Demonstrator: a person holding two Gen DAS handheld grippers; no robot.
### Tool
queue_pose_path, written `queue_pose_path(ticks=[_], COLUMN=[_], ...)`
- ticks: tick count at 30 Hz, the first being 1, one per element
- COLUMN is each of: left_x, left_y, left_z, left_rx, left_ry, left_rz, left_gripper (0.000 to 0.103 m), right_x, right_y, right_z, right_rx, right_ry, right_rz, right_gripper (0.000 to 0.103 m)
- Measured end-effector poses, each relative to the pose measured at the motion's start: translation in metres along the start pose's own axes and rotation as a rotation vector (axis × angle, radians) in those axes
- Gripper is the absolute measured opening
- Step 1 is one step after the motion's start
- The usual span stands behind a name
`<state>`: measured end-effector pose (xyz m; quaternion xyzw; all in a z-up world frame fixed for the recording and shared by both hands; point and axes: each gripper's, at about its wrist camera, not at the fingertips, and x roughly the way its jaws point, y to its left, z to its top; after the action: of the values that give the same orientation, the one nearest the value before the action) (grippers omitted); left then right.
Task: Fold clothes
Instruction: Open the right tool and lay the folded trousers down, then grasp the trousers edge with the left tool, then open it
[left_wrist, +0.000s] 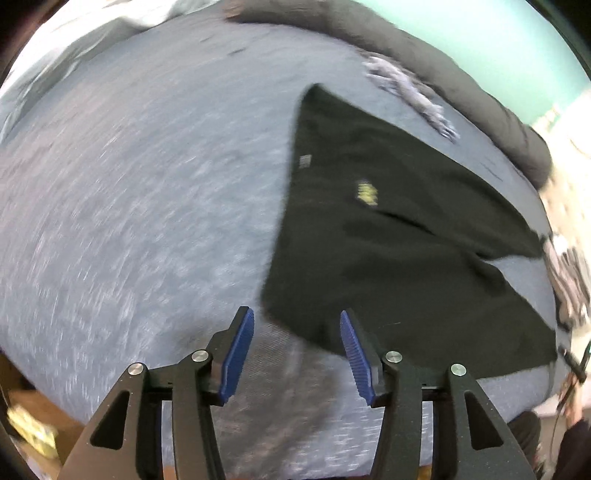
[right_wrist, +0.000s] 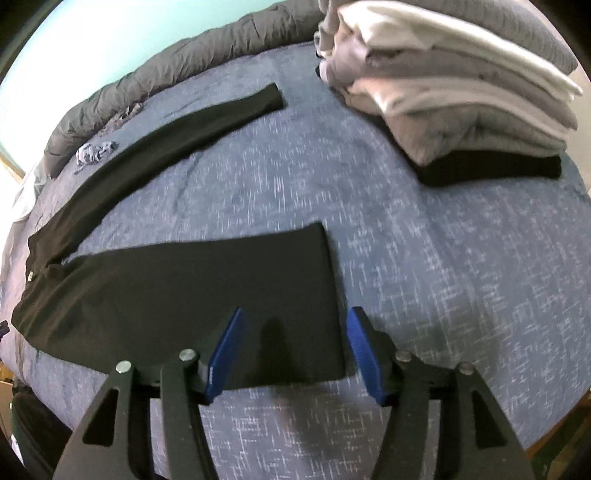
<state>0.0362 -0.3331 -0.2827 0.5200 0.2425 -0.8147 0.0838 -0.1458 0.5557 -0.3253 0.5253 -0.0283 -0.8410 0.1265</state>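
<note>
One black garment, one stack, one small crumpled piece, two tongs.

A single pair of black trousers (right_wrist: 177, 295) lies spread on the bed (right_wrist: 443, 258), with two legs: one lies flat and near, the other stretches away toward the far side. One stack of folded clothes (right_wrist: 461, 103) sits at the far right; about six layers show, pale ones over one black layer at the bottom, though blur makes the exact count unsure. One small crumpled grey-blue cloth (right_wrist: 96, 151) lies by one rolled grey duvet (right_wrist: 184, 62). Two tongs appear, the left tongs (left_wrist: 297, 354) and the right tongs (right_wrist: 295, 358), each with two blue pads standing apart.
</note>
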Motion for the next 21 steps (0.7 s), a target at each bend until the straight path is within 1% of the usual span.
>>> queue_pose_path(ticks=[1, 2, 3, 6, 9, 10, 12, 13, 15, 16, 17, 18, 19, 20, 21], left_x=[0.001, 0.003, 0.008, 0.023, 0.03, 0.032, 0.038, 0.04, 0.044, 0.046, 0.048, 0.049, 0.049, 0.048, 0.048], left_y=[0.006, 0.011, 0.015, 0.024, 0.03, 0.031, 0.028, 0.024, 0.018, 0.016, 0.015, 0.014, 0.014, 0.014, 0.014], left_z=[-0.002, -0.004, -0.006, -0.009, -0.008, -0.007, -0.005, -0.004, -0.001, 0.0, 0.002, 0.003, 0.005, 0.006, 0.008], left_rx=[-0.019, -0.032, -0.047, -0.103, -0.154, -0.165, -0.155, -0.142, -0.124, -0.121, -0.119, -0.115, -0.113, -0.113, -0.113], left_ry=[0.001, 0.003, 0.011, 0.03, 0.012, 0.006, -0.001, -0.002, -0.001, -0.001, -0.002, -0.002, -0.003, -0.005, -0.007], left_rz=[-0.004, -0.001, -0.013, -0.069, -0.139, -0.151, -0.156, -0.156, -0.159, -0.16, -0.162, -0.162, -0.162, -0.162, -0.162], left_gripper=[0.057, 0.06, 0.061, 0.061, 0.061, 0.06, 0.059, 0.056, 0.038, 0.036, 0.031, 0.026, 0.023, 0.016, 0.013], right_x=[0.001, 0.003, 0.004, 0.006, 0.005, 0.005, 0.006, 0.007, 0.008, 0.009, 0.009, 0.008, 0.007, 0.006, 0.005], right_y=[-0.002, -0.003, -0.004, -0.008, -0.011, -0.012, -0.013, -0.014, -0.016, -0.017, -0.018, -0.017, -0.017, -0.016, -0.015], right_z=[-0.002, -0.004, -0.006, -0.009, -0.012, -0.013, -0.015, -0.016, -0.016, -0.016, -0.017, -0.016, -0.016, -0.016, -0.016], right_rx=[0.005, 0.01, 0.019, 0.046, 0.068, 0.069, 0.075, 0.079, 0.088, 0.093, 0.096, 0.094, 0.092, 0.09, 0.088], right_ry=[0.007, 0.013, 0.018, 0.027, 0.032, 0.035, 0.045, 0.045, 0.047, 0.046, 0.044, 0.04, 0.036, 0.032, 0.028], right_rz=[0.002, 0.004, 0.004, 0.012, 0.037, 0.041, 0.048, 0.053, 0.055, 0.057, 0.064, 0.065, 0.066, 0.067, 0.067], right_gripper=[0.059, 0.06, 0.06, 0.06, 0.06, 0.06, 0.06, 0.06, 0.06, 0.06, 0.059, 0.051, 0.045, 0.032, 0.021])
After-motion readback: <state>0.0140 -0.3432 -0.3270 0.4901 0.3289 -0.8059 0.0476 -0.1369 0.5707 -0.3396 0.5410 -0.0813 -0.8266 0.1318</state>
